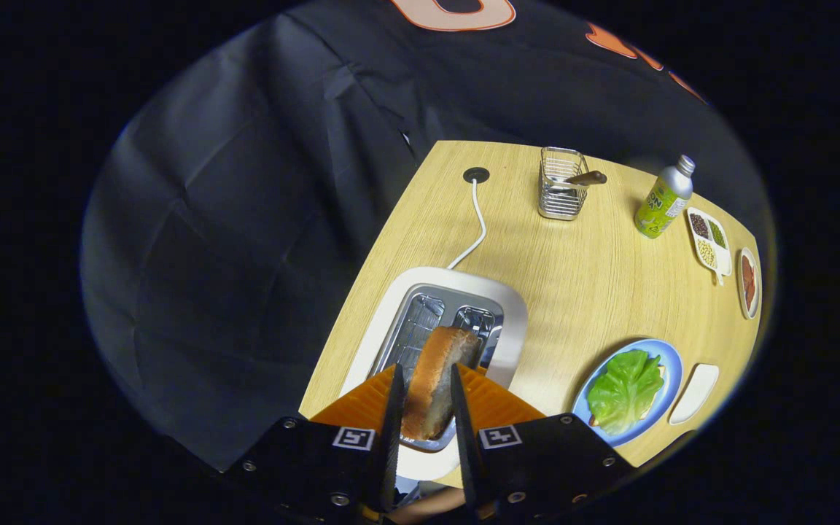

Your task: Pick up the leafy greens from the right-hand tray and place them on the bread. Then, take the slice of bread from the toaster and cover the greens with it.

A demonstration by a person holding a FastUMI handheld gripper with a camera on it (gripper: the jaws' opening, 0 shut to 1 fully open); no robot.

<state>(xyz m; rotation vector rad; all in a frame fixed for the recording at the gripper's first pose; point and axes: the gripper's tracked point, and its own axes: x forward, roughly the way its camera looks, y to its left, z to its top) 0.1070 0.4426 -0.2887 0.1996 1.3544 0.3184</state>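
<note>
The brown-crusted slice of bread [436, 379] stands on edge between the two fingers of the gripper [424, 397], which are drawn narrow and press on its two flat faces. The slice sits over the near slot of the white two-slot toaster [511, 313], whose metal slots show just beyond it; whether its lower edge is still inside the slot cannot be told. A white cord [477, 219] runs from the toaster's far side to a round black grommet [476, 175] in the light wooden tabletop [580, 277].

To the right of the fingers lies a round blue plate [671, 361] with the green leafy greens [623, 390] spread on top of a bread slice, of which only a pale edge peeks out. Just beside the plate is a small white tray [695, 392].

Farther off stand a wire mesh holder [558, 191] with a wooden-handled utensil, a green metal bottle [663, 198], a white divided dish of beans [709, 242] and a small dish with red contents [749, 283].
</note>
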